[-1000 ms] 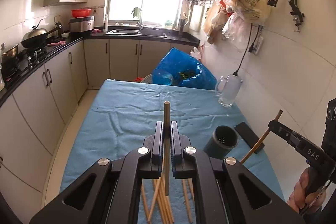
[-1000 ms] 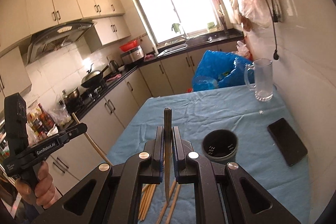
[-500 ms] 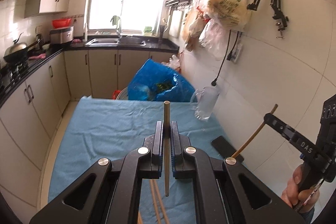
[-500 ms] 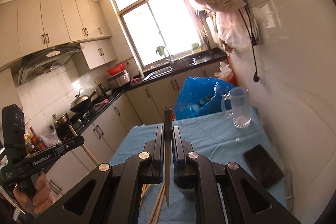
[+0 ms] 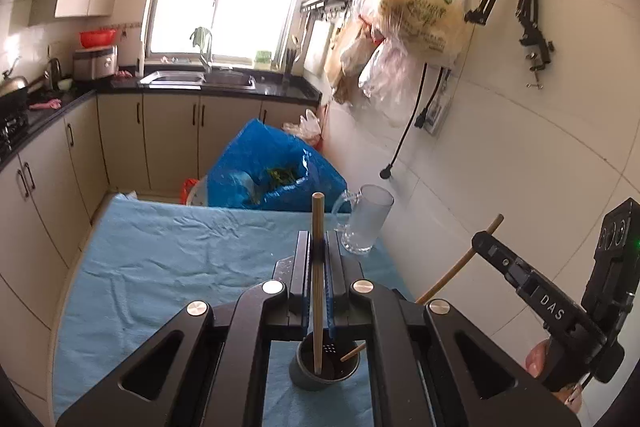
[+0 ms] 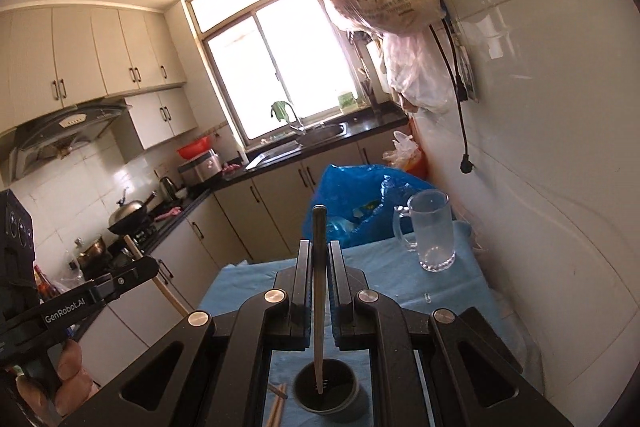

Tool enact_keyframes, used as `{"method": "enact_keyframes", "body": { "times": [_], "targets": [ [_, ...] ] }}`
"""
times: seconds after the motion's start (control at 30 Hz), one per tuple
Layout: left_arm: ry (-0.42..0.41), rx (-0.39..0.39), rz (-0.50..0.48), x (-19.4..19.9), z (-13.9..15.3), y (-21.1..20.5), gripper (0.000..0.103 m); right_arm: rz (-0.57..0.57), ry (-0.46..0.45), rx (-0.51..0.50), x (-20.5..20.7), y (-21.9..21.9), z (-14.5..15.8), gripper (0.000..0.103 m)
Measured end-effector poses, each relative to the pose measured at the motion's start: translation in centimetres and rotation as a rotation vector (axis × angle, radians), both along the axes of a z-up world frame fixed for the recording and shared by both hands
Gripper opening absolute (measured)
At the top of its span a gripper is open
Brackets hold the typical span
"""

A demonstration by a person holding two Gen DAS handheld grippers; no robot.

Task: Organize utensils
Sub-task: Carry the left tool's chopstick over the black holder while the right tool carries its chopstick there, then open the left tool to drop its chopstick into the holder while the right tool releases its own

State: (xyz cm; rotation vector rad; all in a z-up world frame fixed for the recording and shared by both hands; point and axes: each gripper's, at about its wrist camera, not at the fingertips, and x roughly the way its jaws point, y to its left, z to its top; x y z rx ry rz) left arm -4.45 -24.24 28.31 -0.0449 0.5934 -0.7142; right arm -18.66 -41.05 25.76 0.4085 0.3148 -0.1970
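My left gripper is shut on a wooden chopstick held upright, its lower tip inside the dark round utensil holder on the blue tablecloth. My right gripper is shut on a dark-topped chopstick, also upright, its lower tip inside the same holder. In the left wrist view the right gripper shows at the right with its chopstick slanting down into the holder. In the right wrist view the left gripper shows at the left. Loose chopsticks lie beside the holder.
A glass mug stands at the table's far right near the tiled wall, also in the right wrist view. A blue plastic bag sits beyond the table's far edge. Kitchen counters run along the left and back.
Both grippers moved over the holder with their chopsticks. The chopstick tips now reach into it. The views tilted upward and the loose chopsticks mostly dropped out of sight.
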Motion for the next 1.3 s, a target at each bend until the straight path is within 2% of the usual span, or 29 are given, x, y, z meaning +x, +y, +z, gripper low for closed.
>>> {"method": "enact_keyframes", "body": {
  "times": [0.2, 0.43, 0.77, 0.83, 0.87, 0.97, 1.17, 1.23, 1.3],
  "targets": [
    [0.056, 0.028, 0.000, 1.9, -3.3, -2.3, 0.005, 0.004, 0.068, 0.041, 2.0, -1.6, -3.0, 0.008],
    [0.099, 0.065, 0.019, 3.3, -6.4, -3.2, 0.005, 0.023, 0.135, 0.082, 4.0, -2.4, -6.2, 0.008],
    [0.102, 0.092, 0.030, 4.0, -7.5, -3.2, 0.006, 0.034, 0.177, 0.107, 5.1, -2.8, -7.7, 0.009],
    [0.109, 0.090, 0.031, 4.1, -7.4, -3.1, 0.012, 0.038, 0.179, 0.104, 5.0, -2.7, -7.6, 0.009],
    [0.111, 0.086, 0.033, 4.1, -7.4, -3.0, 0.019, 0.034, 0.180, 0.103, 5.0, -2.7, -7.5, 0.010],
    [0.095, 0.081, 0.043, 3.8, -6.9, -2.5, 0.025, 0.033, 0.167, 0.110, 4.4, -2.7, -7.1, 0.025],
    [0.071, 0.061, 0.040, 2.5, -5.6, -0.6, 0.028, 0.012, 0.120, 0.096, 2.4, -2.4, -5.6, 0.026],
    [0.054, 0.056, 0.044, 1.7, -5.1, 0.2, 0.032, 0.008, 0.101, 0.089, 1.4, -2.0, -5.0, 0.029],
    [0.036, 0.055, 0.049, 0.9, -4.7, 1.3, 0.034, 0.008, 0.078, 0.083, 0.1, -1.4, -4.6, 0.039]
  ]
}}
